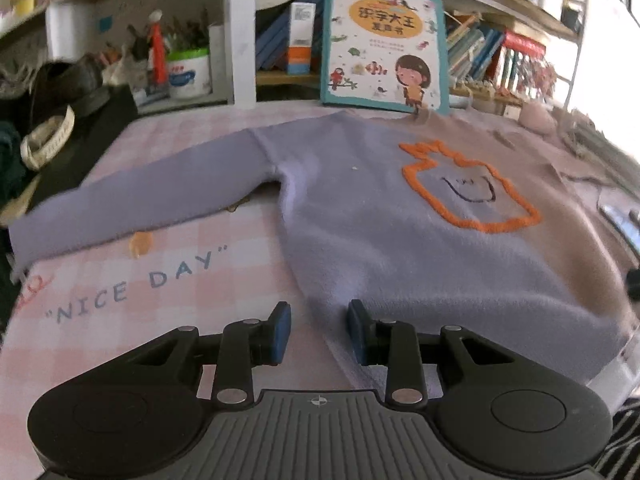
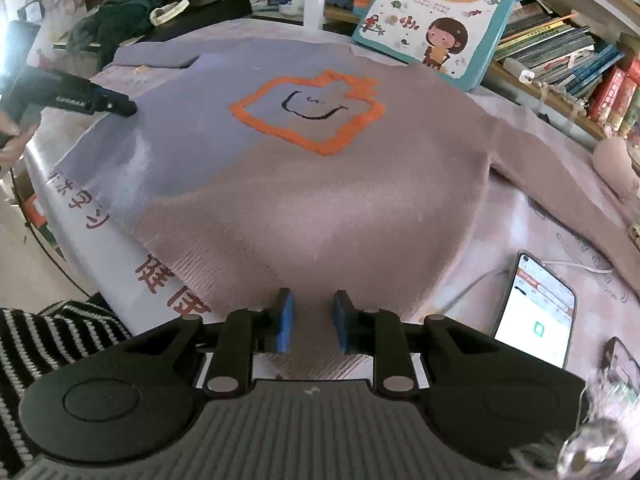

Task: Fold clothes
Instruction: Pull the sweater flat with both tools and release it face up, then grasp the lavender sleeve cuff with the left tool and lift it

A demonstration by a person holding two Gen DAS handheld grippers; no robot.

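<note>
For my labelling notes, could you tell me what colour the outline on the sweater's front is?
Orange, around a small black smiley on the sweater; the outline shows best in the right wrist view.

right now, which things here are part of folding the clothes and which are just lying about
For the job:
sweater, spread flat
left tool, open at the hem
right tool, open at the hem

Lying about:
picture book
phone, screen lit
dark shoe
white tub

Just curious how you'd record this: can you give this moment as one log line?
stage: before first fold | sweater: flat on table, sleeves out | left gripper: jaws open at hem | right gripper: jaws open at hem | phone: beside sweater
</note>
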